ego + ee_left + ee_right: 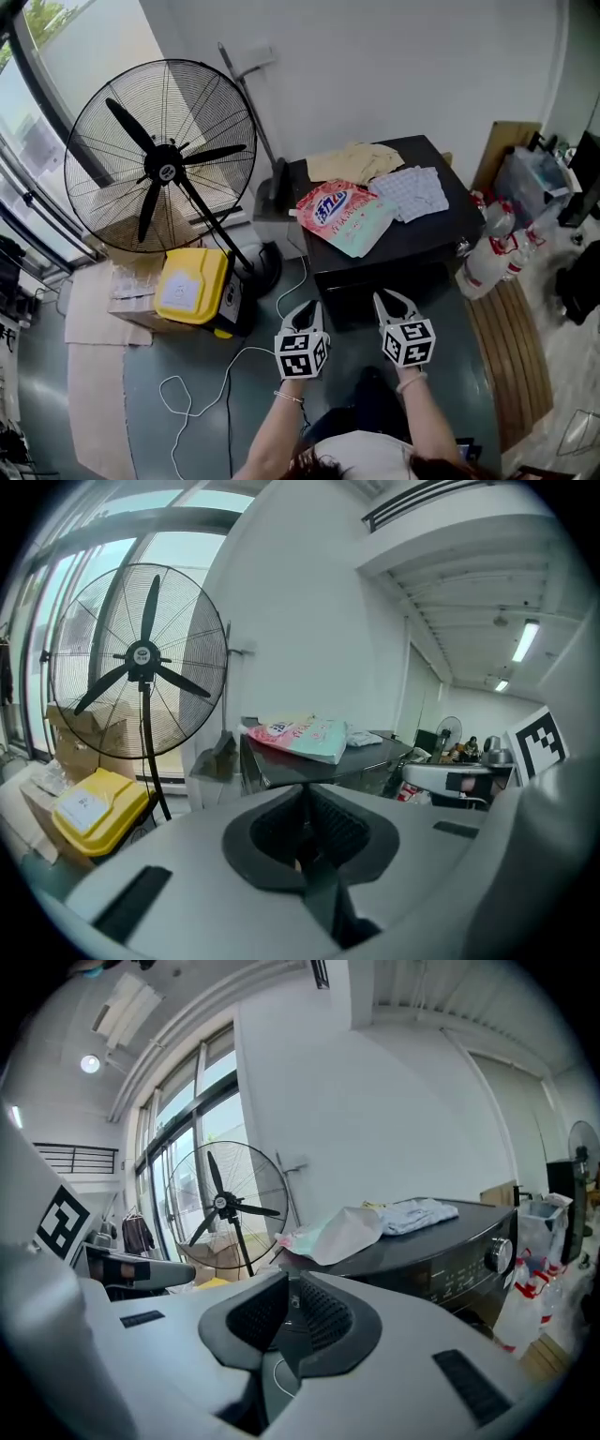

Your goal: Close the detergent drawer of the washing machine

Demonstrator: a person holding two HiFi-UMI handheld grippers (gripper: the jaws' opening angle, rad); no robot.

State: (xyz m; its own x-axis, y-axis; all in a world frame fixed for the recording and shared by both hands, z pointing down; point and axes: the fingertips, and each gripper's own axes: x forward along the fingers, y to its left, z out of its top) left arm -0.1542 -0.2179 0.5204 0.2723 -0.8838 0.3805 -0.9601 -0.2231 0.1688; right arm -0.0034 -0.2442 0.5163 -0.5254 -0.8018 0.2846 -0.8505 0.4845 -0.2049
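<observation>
The black washing machine [412,246] stands in front of me, and its control knob [502,1255] shows in the right gripper view. I cannot make out a detergent drawer standing out from its front. A pink and green detergent bag [342,216] and folded clothes [412,190] lie on its top. My left gripper [313,306] hovers just short of the machine's front, shut with nothing between its pads [302,794]. My right gripper [383,297] hangs beside it at the same height, its fingertips together and empty [289,1283].
A large pedestal fan [159,159] stands to the left, with a yellow box [192,286] at its foot and a white cable [225,375] looping over the floor. Bottles [487,258] and a wooden slatted board [511,347] lie to the right of the machine.
</observation>
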